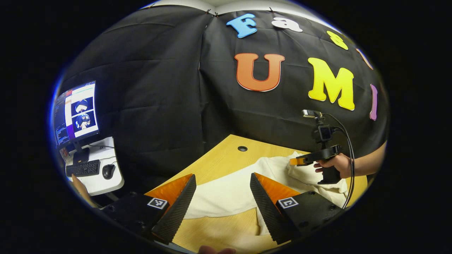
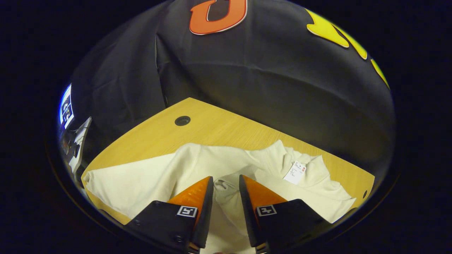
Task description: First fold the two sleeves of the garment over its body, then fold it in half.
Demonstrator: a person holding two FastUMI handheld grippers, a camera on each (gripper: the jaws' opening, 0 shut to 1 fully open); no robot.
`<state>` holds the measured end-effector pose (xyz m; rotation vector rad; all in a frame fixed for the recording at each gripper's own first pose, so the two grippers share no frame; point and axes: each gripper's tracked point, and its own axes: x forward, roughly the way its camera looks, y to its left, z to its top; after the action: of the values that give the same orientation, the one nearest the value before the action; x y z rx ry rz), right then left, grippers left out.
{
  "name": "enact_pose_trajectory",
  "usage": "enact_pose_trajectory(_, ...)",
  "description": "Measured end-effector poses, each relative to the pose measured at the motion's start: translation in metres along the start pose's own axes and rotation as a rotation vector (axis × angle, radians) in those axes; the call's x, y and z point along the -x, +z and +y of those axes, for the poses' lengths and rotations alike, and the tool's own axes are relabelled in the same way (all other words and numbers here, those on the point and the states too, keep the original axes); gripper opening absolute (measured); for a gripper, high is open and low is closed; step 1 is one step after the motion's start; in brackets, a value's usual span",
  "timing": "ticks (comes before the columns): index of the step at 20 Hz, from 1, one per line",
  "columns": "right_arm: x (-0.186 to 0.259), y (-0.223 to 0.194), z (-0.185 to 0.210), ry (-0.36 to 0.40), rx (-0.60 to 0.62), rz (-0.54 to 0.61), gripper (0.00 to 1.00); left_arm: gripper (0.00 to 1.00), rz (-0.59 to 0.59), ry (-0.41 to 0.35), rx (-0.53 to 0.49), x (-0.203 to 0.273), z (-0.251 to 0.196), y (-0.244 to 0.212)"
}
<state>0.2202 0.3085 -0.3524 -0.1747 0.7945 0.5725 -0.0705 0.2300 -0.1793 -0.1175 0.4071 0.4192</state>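
Sleeve fold under way on the cream garment (image 2: 148, 176), spread across the wooden table (image 2: 219, 130).
Your right gripper (image 2: 226, 185) pinches a bunched sleeve (image 2: 223, 186) between nearly closed fingers above the garment's body, likely to carry it over; your left gripper (image 1: 223, 183) waits wide open, empty, near its hem.

Monitor (image 1: 76, 113), keyboard (image 1: 83, 168) (mouse (image 1: 108, 171) beside)

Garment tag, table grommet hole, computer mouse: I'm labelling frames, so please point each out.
Garment tag (image 2: 295, 173): right gripper view, middle of the white tag.
Table grommet hole (image 2: 182, 120): right gripper view, its dark centre.
Computer mouse (image 1: 108, 171): left gripper view, its top.
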Motion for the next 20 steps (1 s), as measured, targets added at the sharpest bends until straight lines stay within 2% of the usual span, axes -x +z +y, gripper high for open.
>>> enact_pose_trajectory(1, 0.01, 0.006, 0.004, 0.013, -0.007, -0.02, 0.48, 0.98, -0.007, -0.001, -0.002, 0.0, 0.001, 0.001)
enact_pose_trajectory(2, 0.022, 0.011, 0.009, 0.027, -0.013, -0.039, 0.55, 0.98, -0.012, -0.009, -0.007, 0.001, 0.002, 0.0)
enact_pose_trajectory(6, 0.076, 0.03, 0.014, 0.052, -0.008, -0.124, 0.54, 0.97, -0.013, -0.006, -0.044, 0.003, 0.019, -0.013)
enact_pose_trajectory(10, 0.139, 0.031, 0.019, 0.076, 0.008, -0.187, 0.54, 0.97, 0.008, 0.003, -0.107, 0.004, 0.053, -0.032)
enact_pose_trajectory(14, 0.188, 0.015, 0.024, 0.114, 0.014, -0.188, 0.66, 0.97, 0.088, -0.043, -0.166, -0.008, 0.093, -0.068)
enact_pose_trajectory(17, 0.212, -0.008, 0.023, 0.137, -0.021, -0.149, 0.66, 1.0, 0.169, -0.026, -0.206, -0.018, 0.13, -0.103)
enact_pose_trajectory(20, 0.219, -0.038, 0.012, 0.116, 0.007, -0.094, 0.64, 0.98, 0.211, -0.065, -0.248, -0.034, 0.148, -0.13)
